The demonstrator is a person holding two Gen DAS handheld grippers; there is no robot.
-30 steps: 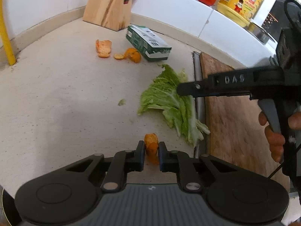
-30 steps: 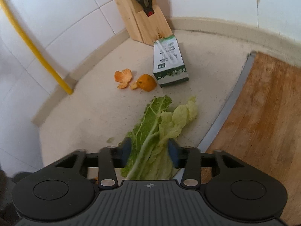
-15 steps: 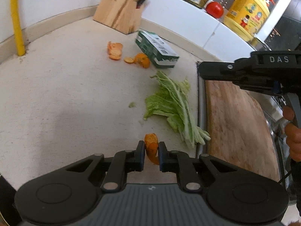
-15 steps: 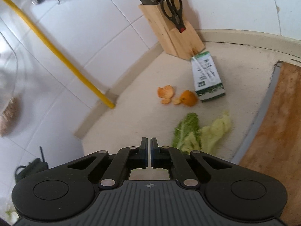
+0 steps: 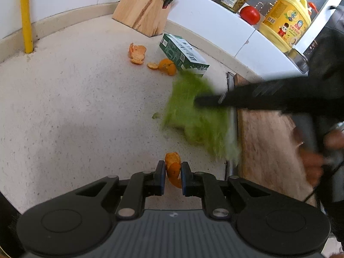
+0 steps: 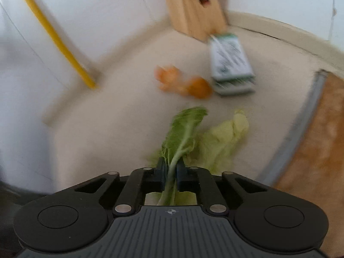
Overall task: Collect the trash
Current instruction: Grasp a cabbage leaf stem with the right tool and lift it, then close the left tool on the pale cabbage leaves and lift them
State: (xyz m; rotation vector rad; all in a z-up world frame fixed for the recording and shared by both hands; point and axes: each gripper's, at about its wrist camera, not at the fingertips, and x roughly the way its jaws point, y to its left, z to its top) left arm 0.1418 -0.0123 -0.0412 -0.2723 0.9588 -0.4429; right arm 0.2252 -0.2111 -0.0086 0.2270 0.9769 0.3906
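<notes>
**Leaf pinched, peel held: lift clean**

The right gripper [image 6: 171, 167], whose jaws shut empty half a second ago, is now clamped on a cabbage leaf [image 6: 182, 133] by its stalk. The left gripper [image 5: 173, 172] keeps pinching a peel [image 5: 173, 167]. Raise the leaf slowly so it clears the paler leaves [image 6: 223, 139] on the counter [image 5: 75, 107]; carton [image 5: 182, 53] waits

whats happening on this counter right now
A person is clearing food scraps with two handheld grippers. The left gripper is shut on a piece of orange peel. The right gripper has its jaws closed on a cabbage leaf. More peel pieces and a green carton lie on the counter.
</notes>
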